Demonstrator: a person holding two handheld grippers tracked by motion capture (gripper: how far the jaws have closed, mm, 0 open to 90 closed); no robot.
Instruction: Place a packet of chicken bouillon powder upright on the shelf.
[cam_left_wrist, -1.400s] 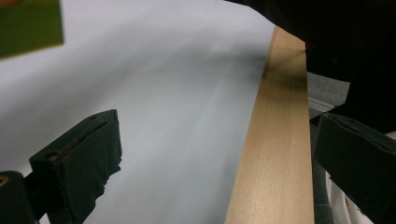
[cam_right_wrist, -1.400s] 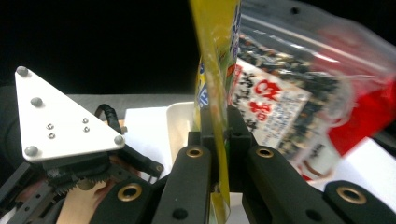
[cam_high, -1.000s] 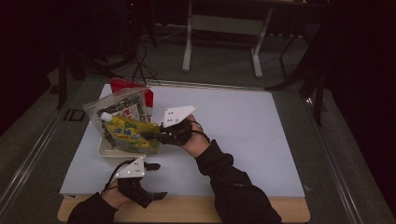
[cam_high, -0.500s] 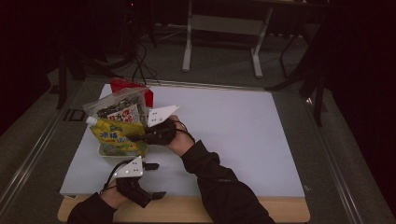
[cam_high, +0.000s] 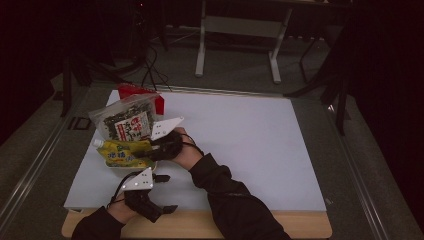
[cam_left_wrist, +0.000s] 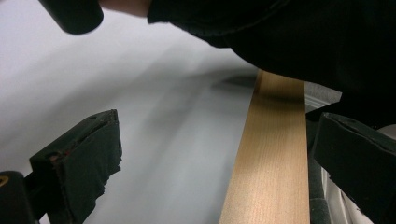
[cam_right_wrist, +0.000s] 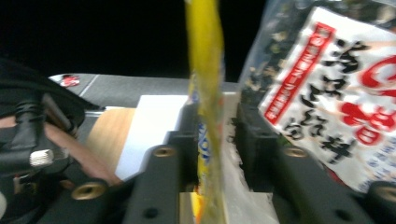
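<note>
Right gripper (cam_high: 152, 150), centre-left of the high view, has just been opening its jaws; the yellow pouch (cam_right_wrist: 205, 93) stands between them, edge-on, so it can settle beside the seaweed bag (cam_high: 125, 120). Left gripper (cam_left_wrist: 210, 154), lower left, idles agape, empty.

Bare table (cam_high: 260, 145) right of snack packets (cam_high: 125, 130)

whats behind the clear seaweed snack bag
A red box stands behind the clear seaweed snack bag, only its top edge and right side showing. The bag covers the rest.
</note>
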